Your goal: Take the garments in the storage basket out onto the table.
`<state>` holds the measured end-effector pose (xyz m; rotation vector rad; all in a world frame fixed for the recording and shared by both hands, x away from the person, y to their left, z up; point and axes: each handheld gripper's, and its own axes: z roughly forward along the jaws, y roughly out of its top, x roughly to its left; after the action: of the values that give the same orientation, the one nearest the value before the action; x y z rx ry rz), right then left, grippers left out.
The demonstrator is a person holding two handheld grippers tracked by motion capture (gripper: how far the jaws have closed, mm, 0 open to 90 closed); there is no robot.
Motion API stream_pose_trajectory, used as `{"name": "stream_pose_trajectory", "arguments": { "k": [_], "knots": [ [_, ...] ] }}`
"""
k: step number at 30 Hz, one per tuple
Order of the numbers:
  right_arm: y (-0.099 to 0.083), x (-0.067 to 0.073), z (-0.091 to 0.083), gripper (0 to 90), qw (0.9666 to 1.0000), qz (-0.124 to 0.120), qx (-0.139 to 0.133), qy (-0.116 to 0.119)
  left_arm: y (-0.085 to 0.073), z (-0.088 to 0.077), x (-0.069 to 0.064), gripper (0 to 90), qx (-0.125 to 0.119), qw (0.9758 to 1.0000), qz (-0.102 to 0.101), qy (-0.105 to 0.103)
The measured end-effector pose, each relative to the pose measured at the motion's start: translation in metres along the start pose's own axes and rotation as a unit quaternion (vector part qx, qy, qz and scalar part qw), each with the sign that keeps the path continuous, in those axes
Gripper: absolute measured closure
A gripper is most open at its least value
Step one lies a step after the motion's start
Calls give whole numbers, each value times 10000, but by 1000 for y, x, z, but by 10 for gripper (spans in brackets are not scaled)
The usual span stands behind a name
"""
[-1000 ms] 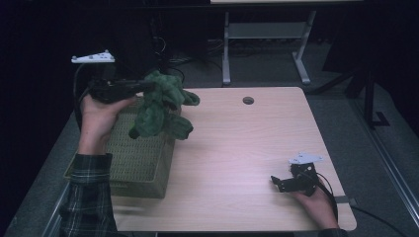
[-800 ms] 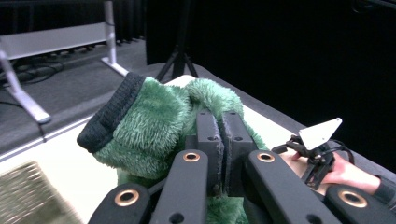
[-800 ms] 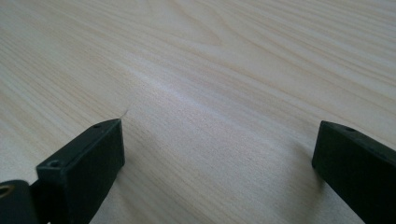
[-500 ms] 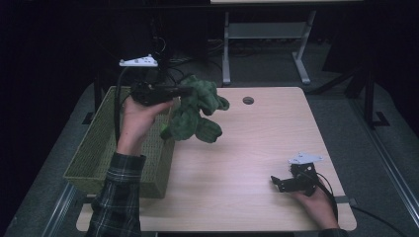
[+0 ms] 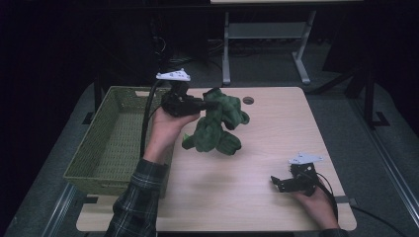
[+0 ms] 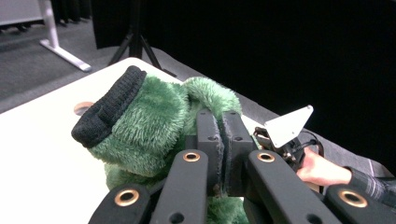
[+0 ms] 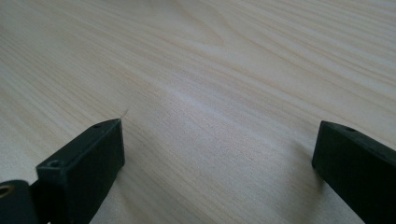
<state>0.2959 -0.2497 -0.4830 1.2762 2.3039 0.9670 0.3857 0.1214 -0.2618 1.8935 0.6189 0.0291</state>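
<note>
Black cuff [image 6: 109, 109] on plush toy [image 5: 217, 126], perhaps.

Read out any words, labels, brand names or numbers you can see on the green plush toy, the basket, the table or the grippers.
None: no readable text in any view.
Green plush toy: plain fur, black knit cuff.
Woven basket: no label.
Table: bare wood grain.
Left gripper and right gripper: no markings legible.

Green plush toy [image 5: 217, 123] above table [image 5: 257, 197]
</note>
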Motion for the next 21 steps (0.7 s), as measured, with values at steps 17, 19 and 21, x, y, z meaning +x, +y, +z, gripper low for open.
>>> {"name": "stream_pose_trajectory", "arguments": {
  "k": [17,19,21],
  "knots": [
    [0,0,0,21,10000,-20,-5,36,-41,69,-10,878,536,9976,-165,-407],
    [0,0,0,21,10000,-29,-7,34,-47,78,-10,878,611,9970,-183,-446],
    [0,0,0,21,10000,-29,-8,34,-54,86,-10,878,689,9962,-232,-489]
  ]
}}
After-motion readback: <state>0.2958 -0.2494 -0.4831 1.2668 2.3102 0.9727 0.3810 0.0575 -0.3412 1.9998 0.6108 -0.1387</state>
